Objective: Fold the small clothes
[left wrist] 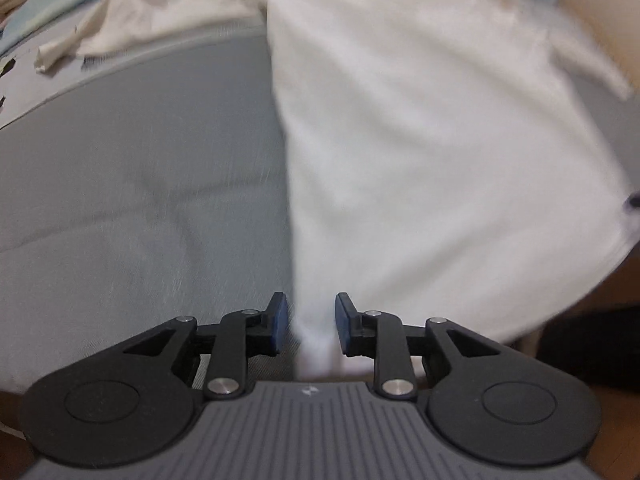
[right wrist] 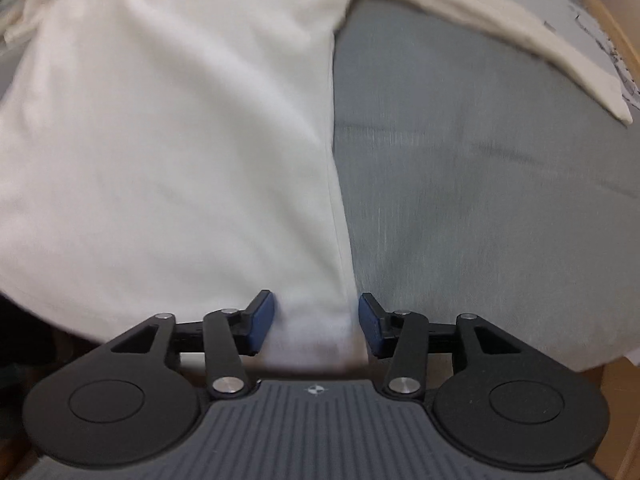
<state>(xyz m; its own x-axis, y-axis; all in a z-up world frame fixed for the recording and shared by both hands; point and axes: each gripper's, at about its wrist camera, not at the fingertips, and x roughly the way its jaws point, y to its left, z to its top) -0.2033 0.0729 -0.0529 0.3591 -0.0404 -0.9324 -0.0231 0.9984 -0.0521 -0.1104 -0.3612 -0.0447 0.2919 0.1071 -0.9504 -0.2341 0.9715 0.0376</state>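
A plain white garment [left wrist: 420, 140] lies on grey fabric [left wrist: 140, 200], with cream cloth [right wrist: 500, 28] behind

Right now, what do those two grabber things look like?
They look the same. Each gripper, left and right, has black jointed arms with round silver pins and two big black discs. The fingertips carry blue pads. Between the discs sits a grey ribbed body with a small white mark. No cables or sleeves show.
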